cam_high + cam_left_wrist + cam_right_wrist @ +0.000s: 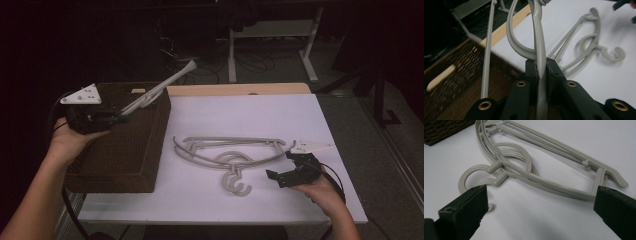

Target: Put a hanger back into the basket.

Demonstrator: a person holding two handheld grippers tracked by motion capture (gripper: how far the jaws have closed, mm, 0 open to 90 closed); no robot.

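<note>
Grey plastic hanger [159,89] was clamped in the left gripper [121,112], raised above the dark woven basket [120,160] at the left of the white table [280,200]. Its long arm slanted up and away toward the far side, past the basket's far right corner. In the left gripper view the jaws stood closed tight on a flat grey bar of this hanger [541,62], pads pressed against both faces, the hook curving off just to the left of the grip and a thin straight rod [487,57] running alongside, over the basket weave [456,82].

More grey hangers [230,152] lay stacked flat on the table (at least two, by the doubled hooks), right of the basket and apart from it, hooks pointing toward the near edge. A strip of pale wood [240,89] ran along the table's far edge.

Right gripper [280,174] was low over the table, just right of the stack's near right end. In the right gripper view its jaws were spread wide and held nothing; the stacked hangers [544,175] lay between and beyond the two black tips, one tip close by the hook loops, the other close by the hangers' shoulder end. Contact with either tip could not be told.
</note>
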